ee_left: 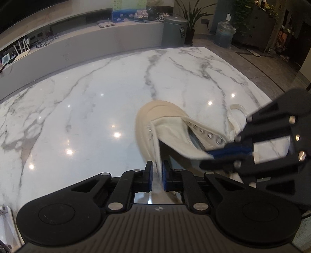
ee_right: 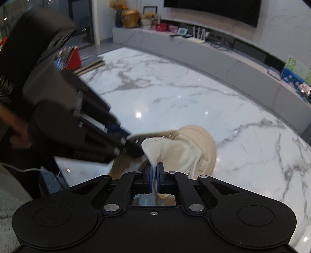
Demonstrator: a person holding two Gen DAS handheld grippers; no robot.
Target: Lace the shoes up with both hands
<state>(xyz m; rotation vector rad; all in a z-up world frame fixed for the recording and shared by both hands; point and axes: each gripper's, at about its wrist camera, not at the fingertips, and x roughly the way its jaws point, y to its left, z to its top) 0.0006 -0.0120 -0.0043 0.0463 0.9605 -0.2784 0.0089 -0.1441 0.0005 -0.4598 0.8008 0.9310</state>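
Left wrist view. Cream canvas shoe [ee_left: 171,126] lies on the white grey-veined marble surface [ee_left: 87,101], right of centre, rubber toe pointing far. No lace visible in the metal eyelets [ee_left: 206,133] along the right flap. Left tool [ee_left: 157,176] at near centre: blue pads drawn together on a thin cream strip, the edge of the shoe's left eyelet flap, which runs up from between them to the shoe. Right tool [ee_left: 211,155] enters from the right edge, its jaws clamped on the tip of the shoe's tongue [ee_left: 178,140], which is pulled out toward the near right. A pull loop [ee_left: 236,112] shows at the heel, far right.

Room: long grey low cabinet [ee_left: 97,44] beyond the surface, with a white router [ee_left: 22,51] at far left, a grey bin [ee_left: 175,31] and a potted plant [ee_left: 192,17] farther back, tiled floor at right.

Right wrist view. The shoe [ee_right: 200,144] sits at centre, just beyond the right tool [ee_right: 155,175]; pads closed on the pointed cream end of the tongue [ee_right: 161,149]. Left tool [ee_right: 134,145] reaches in from the left, blurred, its tip at the eyelet flap; grip not resolvable in this view. A hand [ee_right: 13,126] holds it at the left edge.

Surface: a red object [ee_right: 72,60] and flat dark books or pads [ee_right: 91,65] at its far left. Dark screen [ee_right: 213,5] on the far wall above the cabinet.
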